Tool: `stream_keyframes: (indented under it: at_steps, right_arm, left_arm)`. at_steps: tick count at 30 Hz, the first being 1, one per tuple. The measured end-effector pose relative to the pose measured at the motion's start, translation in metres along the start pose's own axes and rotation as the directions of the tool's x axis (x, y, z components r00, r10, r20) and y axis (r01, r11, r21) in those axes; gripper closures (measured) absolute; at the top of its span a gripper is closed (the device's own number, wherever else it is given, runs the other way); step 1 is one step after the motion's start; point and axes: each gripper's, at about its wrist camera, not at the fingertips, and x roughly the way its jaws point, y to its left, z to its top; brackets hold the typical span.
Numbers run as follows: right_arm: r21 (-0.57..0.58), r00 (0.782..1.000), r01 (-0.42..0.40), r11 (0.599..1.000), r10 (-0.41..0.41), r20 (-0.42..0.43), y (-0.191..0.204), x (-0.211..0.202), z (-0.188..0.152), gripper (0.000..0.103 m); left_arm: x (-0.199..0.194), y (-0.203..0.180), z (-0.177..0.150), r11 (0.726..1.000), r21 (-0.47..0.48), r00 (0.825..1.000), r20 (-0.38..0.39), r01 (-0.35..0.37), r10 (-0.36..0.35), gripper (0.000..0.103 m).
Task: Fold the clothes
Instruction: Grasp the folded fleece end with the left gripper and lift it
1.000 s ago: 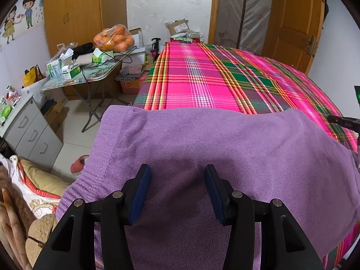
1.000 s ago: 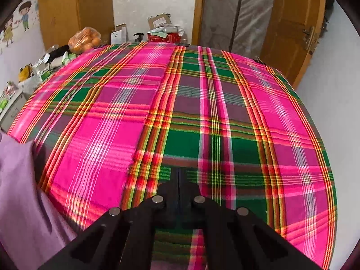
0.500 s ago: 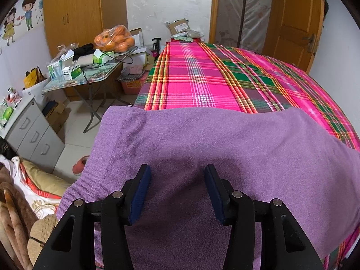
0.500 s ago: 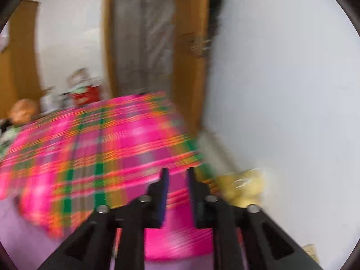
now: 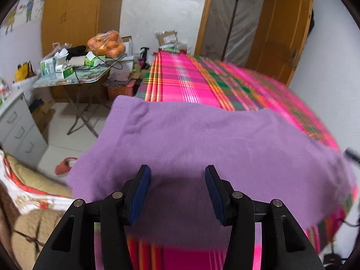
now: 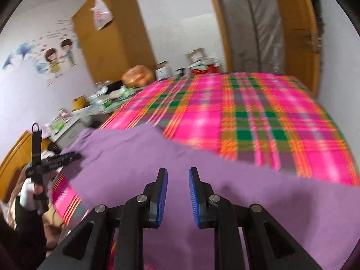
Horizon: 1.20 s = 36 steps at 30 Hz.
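A purple knit garment (image 5: 202, 139) lies spread across the near end of a bed with a pink and green plaid sheet (image 5: 184, 83). My left gripper (image 5: 177, 171) hovers open over the garment's near edge, nothing between its blue pads. In the right wrist view the garment (image 6: 135, 157) fills the foreground. My right gripper (image 6: 177, 172) hangs above it with its jaws a little apart and nothing between them. At the garment's left end a gloved hand (image 6: 28, 193) holds the left gripper. Both views are blurred by motion.
Left of the bed stand a folding table (image 5: 74, 81) with boxes and a bag of oranges (image 5: 106, 45), and a grey drawer cabinet (image 5: 18, 123). Piled bedding (image 5: 33, 184) lies at lower left. A wooden door (image 5: 281, 40) and a white wall bound the bed's far right.
The right gripper went from shut to slightly open, swung away toward the right wall, then came back over the purple garment. The left gripper drew back a little; plaid sheet now shows below it.
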Motion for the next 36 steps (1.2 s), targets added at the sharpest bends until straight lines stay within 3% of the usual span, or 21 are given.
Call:
stream_keyframes:
  at_steps: [4,8,11,13,19,25,32,36]
  right_arm:
    - [0.044,0.998,-0.025,0.999,0.028,-0.056,0.002,0.023,-0.024,0.083]
    - [0.067,0.996,-0.037,0.997,0.042,-0.074,0.001,0.04,-0.035,0.083]
    - [0.077,0.996,-0.036,0.996,0.042,-0.074,0.002,0.046,-0.038,0.083]
    - [0.08,0.997,-0.045,0.996,0.05,-0.066,0.0,0.045,-0.039,0.083]
    - [0.09,0.996,-0.076,0.993,0.08,-0.04,0.001,0.045,-0.038,0.083]
    - [0.096,0.996,-0.075,0.993,0.079,-0.043,0.006,0.045,-0.04,0.083]
    - [0.123,0.996,-0.067,0.99,0.073,-0.046,-0.001,0.045,-0.038,0.083]
    - [0.136,0.995,-0.074,0.988,0.082,-0.051,-0.002,0.048,-0.04,0.083]
  left_arm:
    - [-0.016,0.017,-0.013,0.999,-0.045,1.0,0.025,-0.014,0.015,0.05]
    - [-0.031,0.046,-0.025,0.986,-0.164,0.997,0.08,0.011,0.002,0.05]
    - [-0.044,0.071,-0.037,0.957,-0.286,0.991,0.133,0.038,0.0,0.05]
    - [-0.051,0.086,-0.044,0.932,-0.355,0.986,0.164,0.069,-0.011,0.044]
    - [-0.032,0.102,-0.048,0.857,-0.462,0.971,0.168,0.229,-0.168,0.035]
    - [-0.006,0.1,-0.036,0.849,-0.505,0.988,0.09,0.156,-0.128,0.034]
    - [0.003,0.1,-0.023,0.835,-0.532,0.99,0.075,0.144,-0.122,0.035]
    - [0.005,0.107,-0.023,0.823,-0.556,0.993,0.056,0.114,-0.1,0.055]
